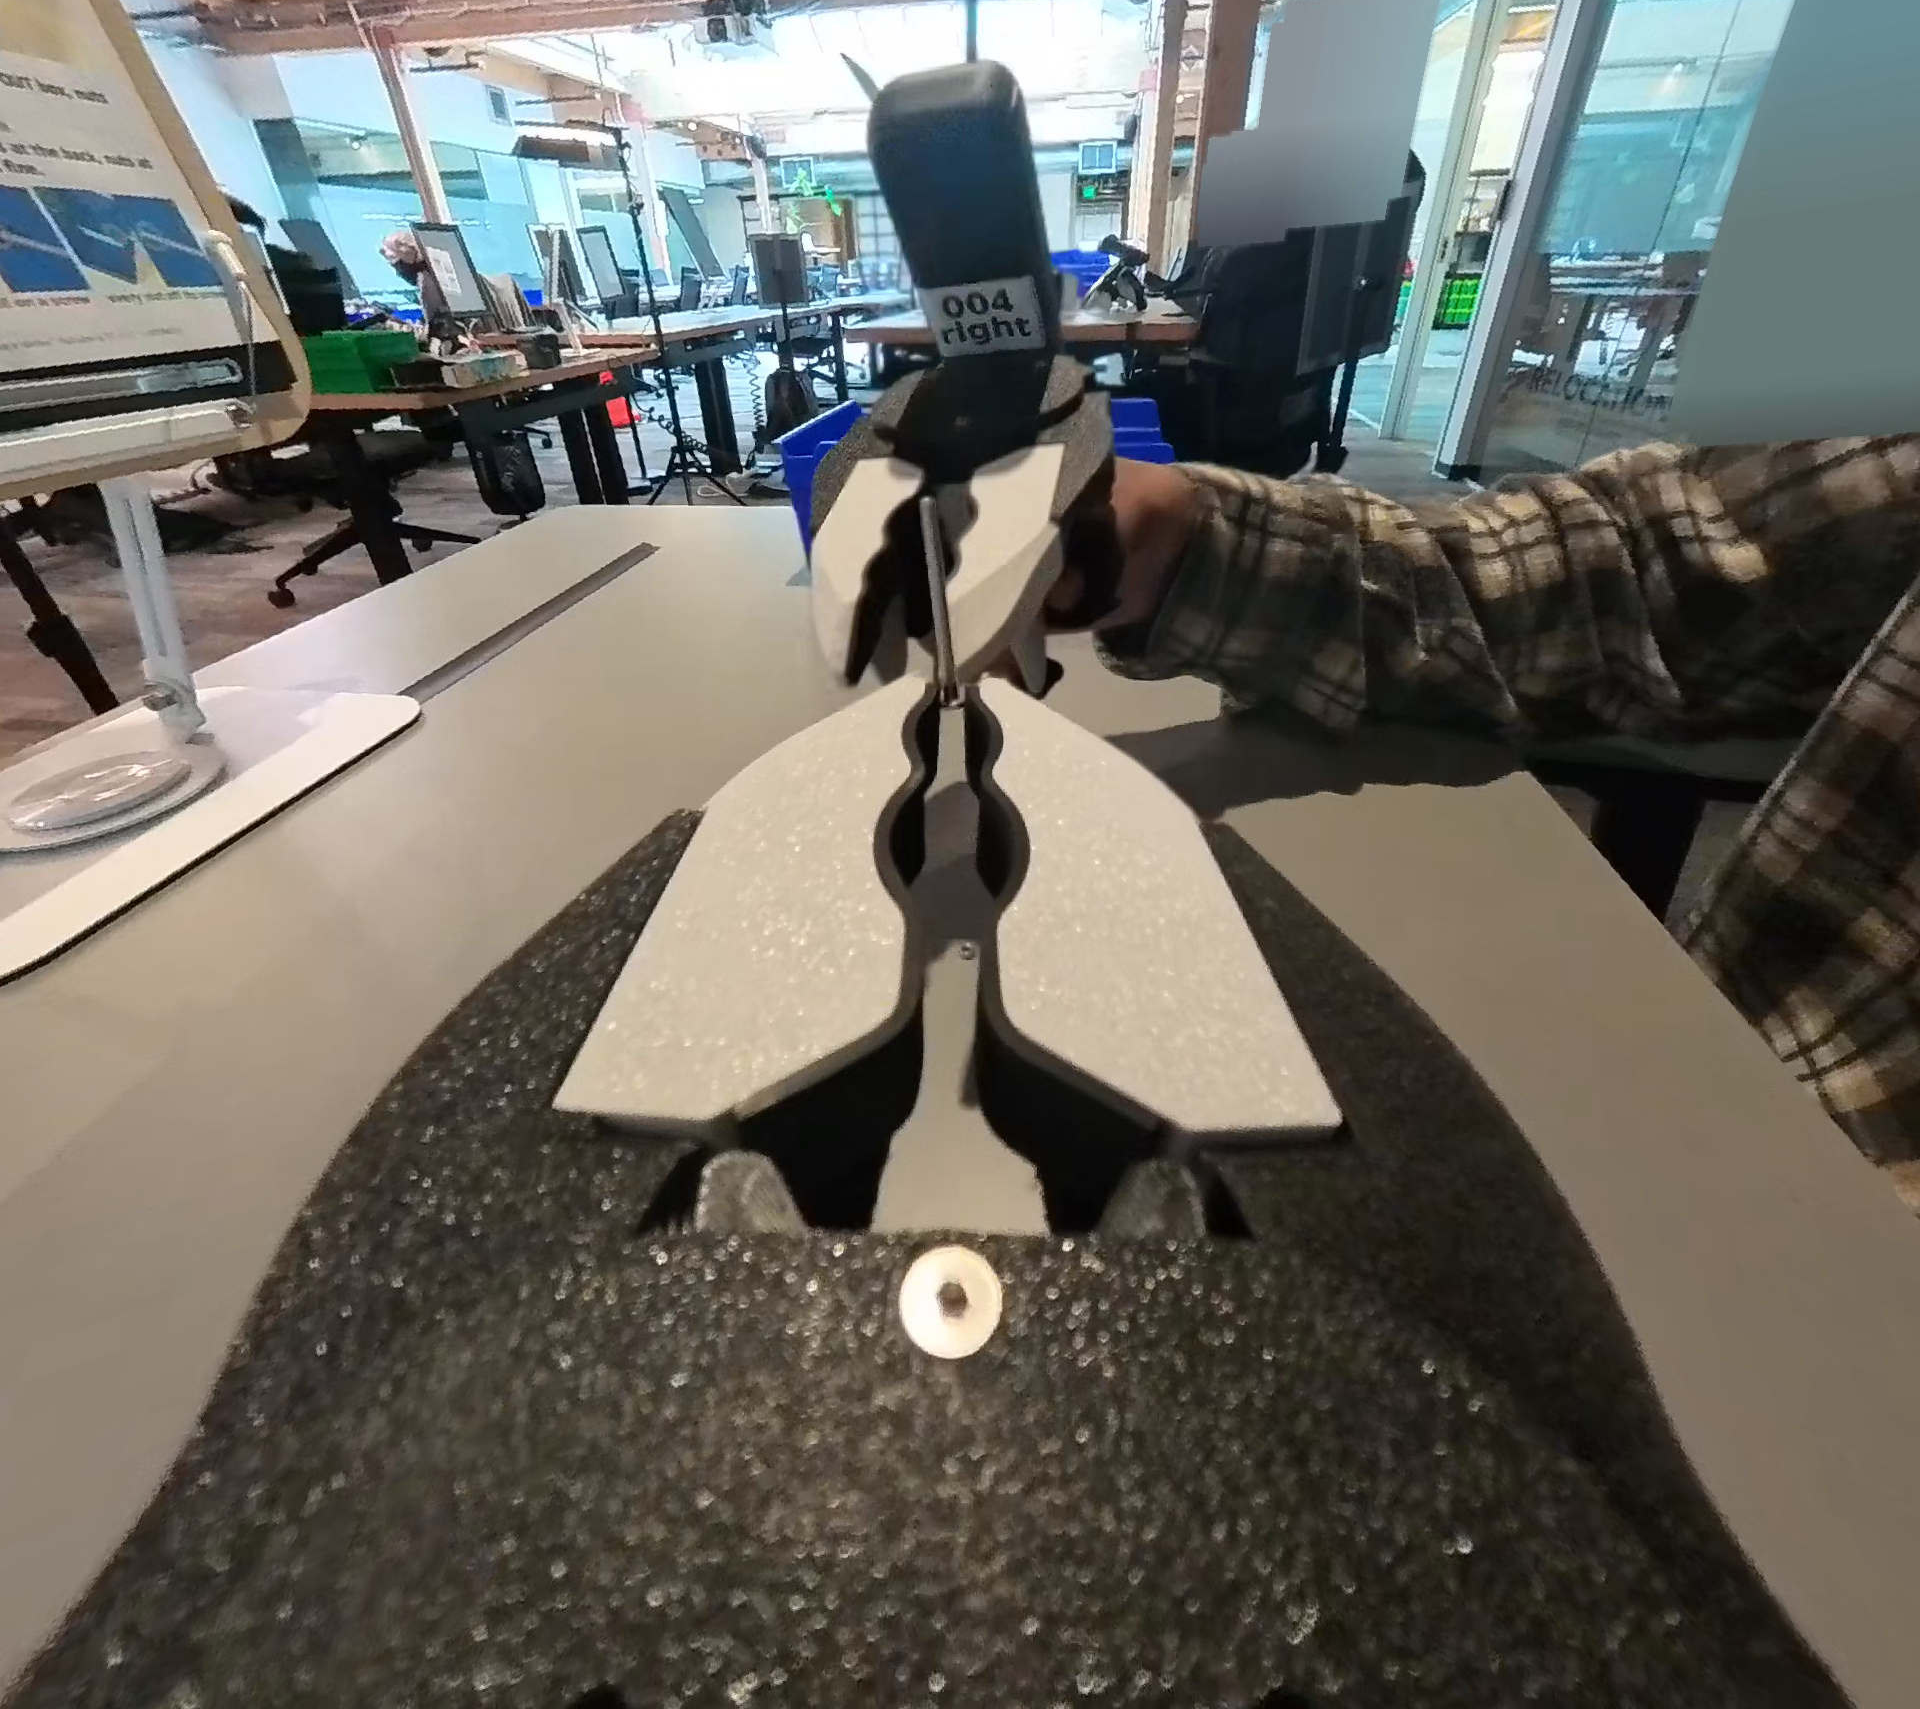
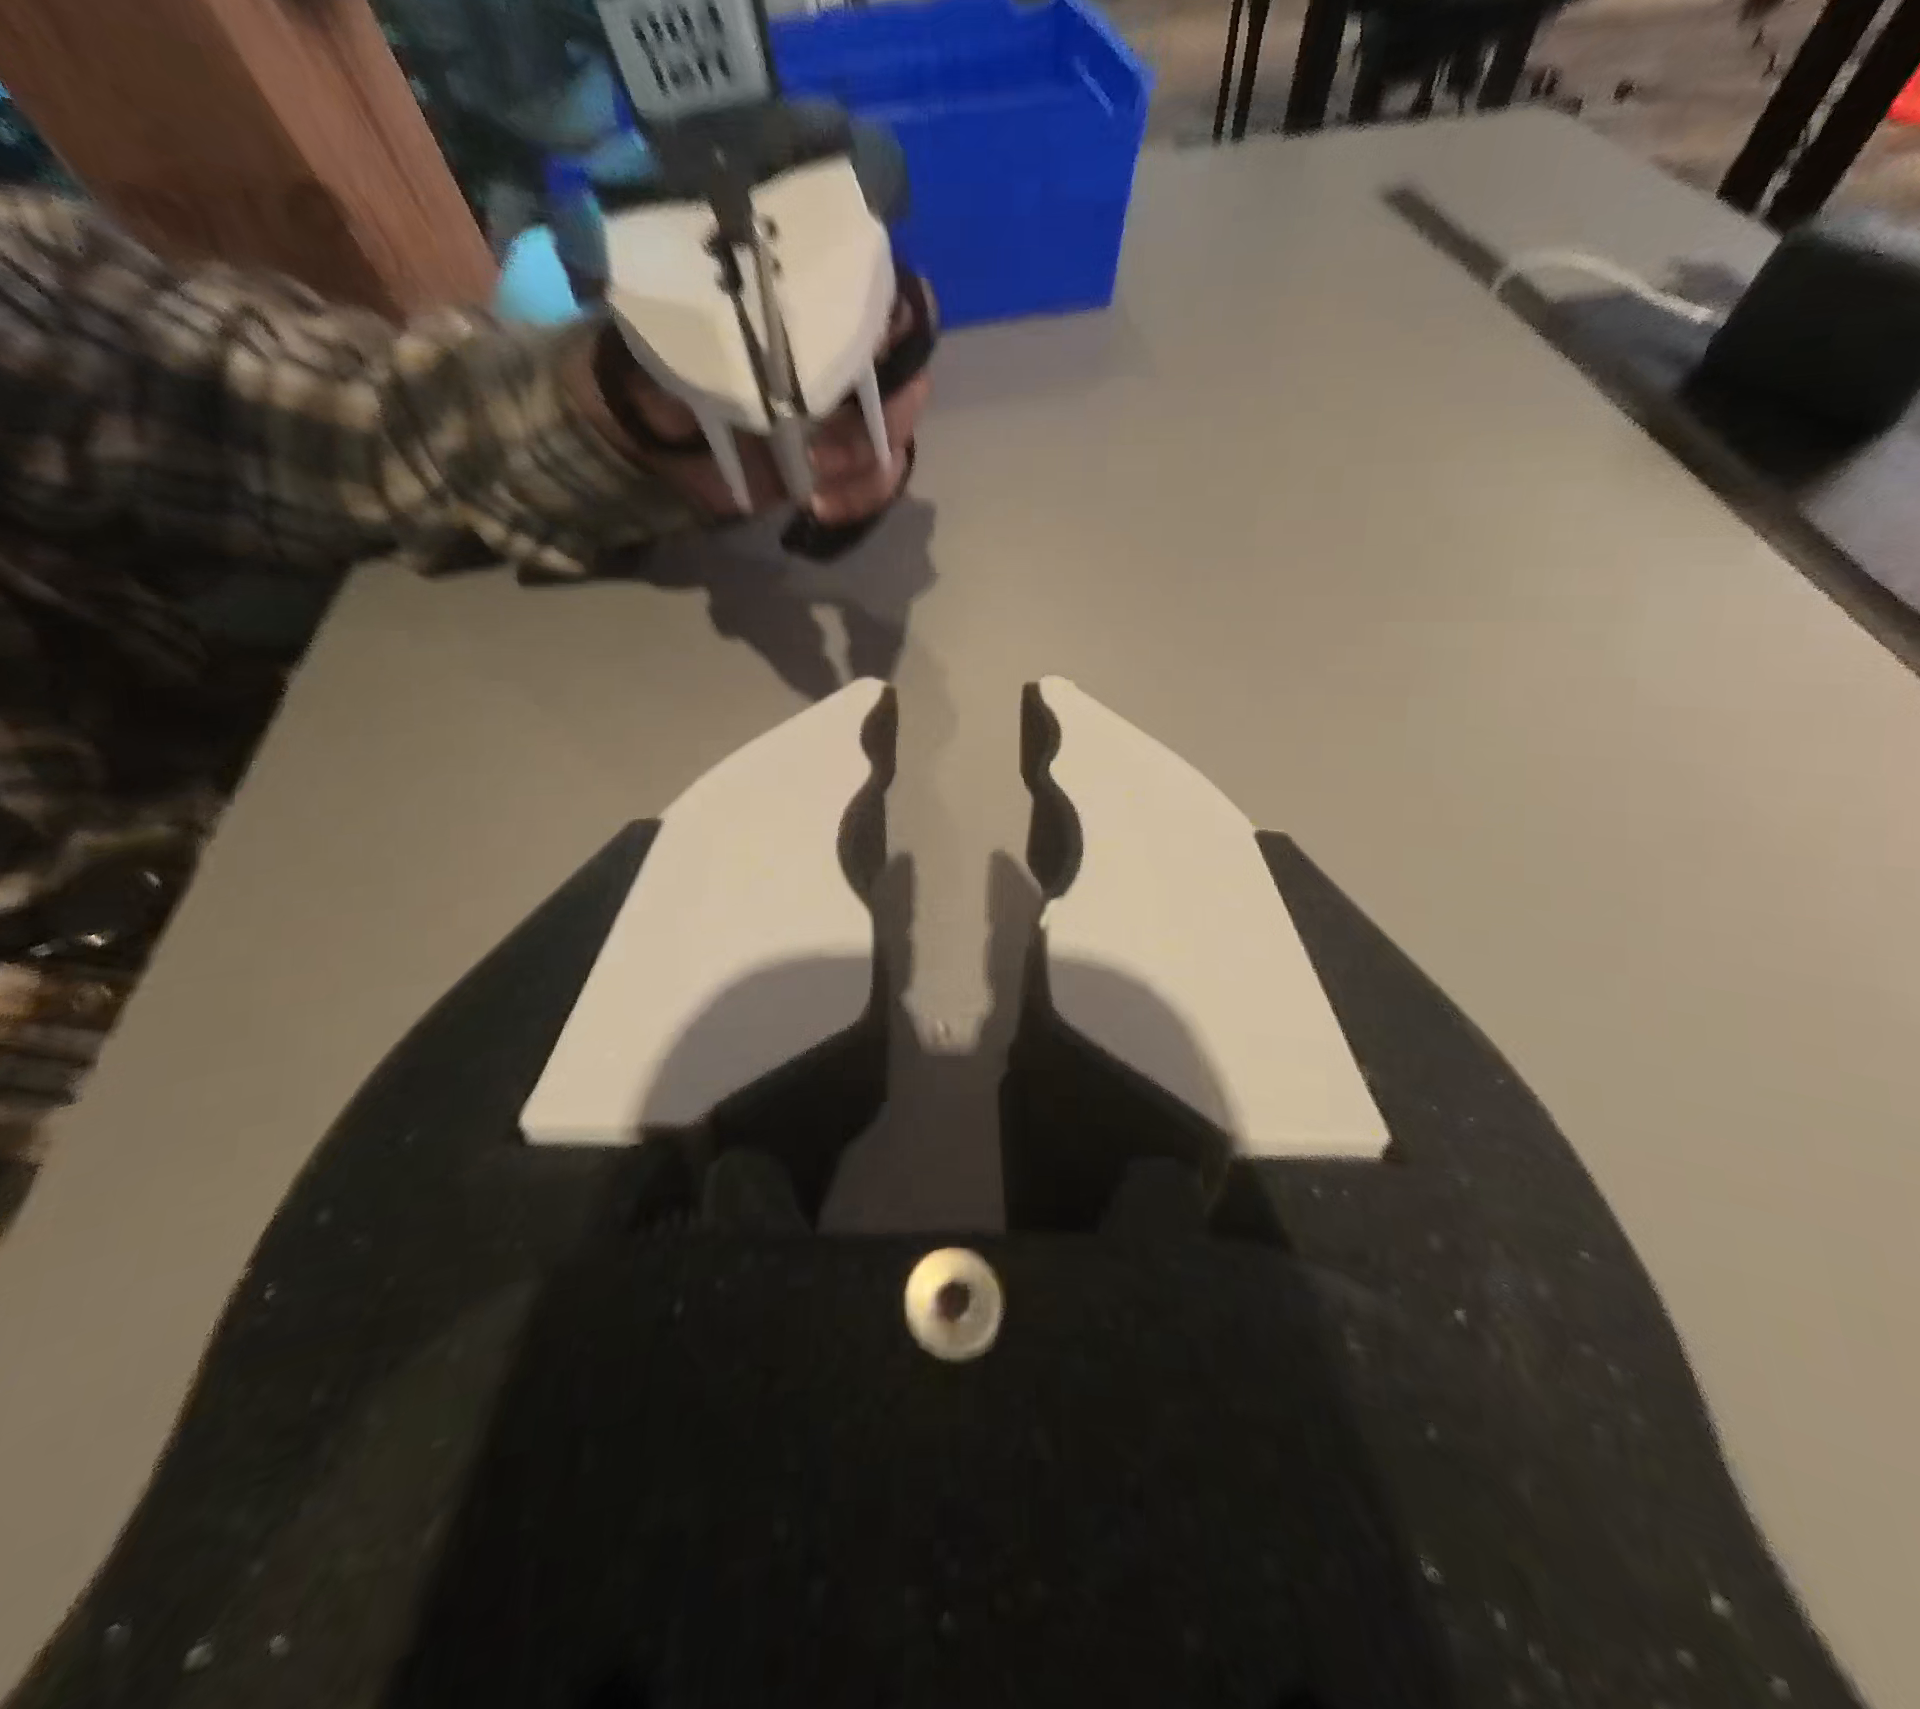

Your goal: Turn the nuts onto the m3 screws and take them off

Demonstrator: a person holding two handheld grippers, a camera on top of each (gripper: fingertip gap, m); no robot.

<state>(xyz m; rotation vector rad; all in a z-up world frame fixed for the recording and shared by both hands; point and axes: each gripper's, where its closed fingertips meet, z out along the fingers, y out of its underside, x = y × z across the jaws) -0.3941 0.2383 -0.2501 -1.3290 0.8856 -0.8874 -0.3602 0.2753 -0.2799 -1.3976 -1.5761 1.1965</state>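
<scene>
My left gripper [image 1: 948, 709] is shut on the near end of a thin metal m3 screw [image 1: 935, 589], which stands up and away from its tips. The screw's far end reaches between the white fingers of my right gripper [image 1: 940, 620], which stand apart around it. In the right wrist view my right gripper [image 2: 956, 698] is open and empty above the grey table [image 2: 1299, 620]. The left gripper [image 2: 792, 412] shows beyond it, blurred, with the screw [image 2: 798, 459] sticking out towards me. I cannot make out a nut in either view.
A blue bin [image 2: 966, 142] stands at the table's far edge. A sheet holder [image 1: 125, 205] on a white base [image 1: 114, 766] stands at the left. A black object [image 2: 1808, 350] sits at the right edge. Plaid sleeves [image 1: 1455, 579] reach in from the side. Tip to tip, the grippers are about 7 cm apart.
</scene>
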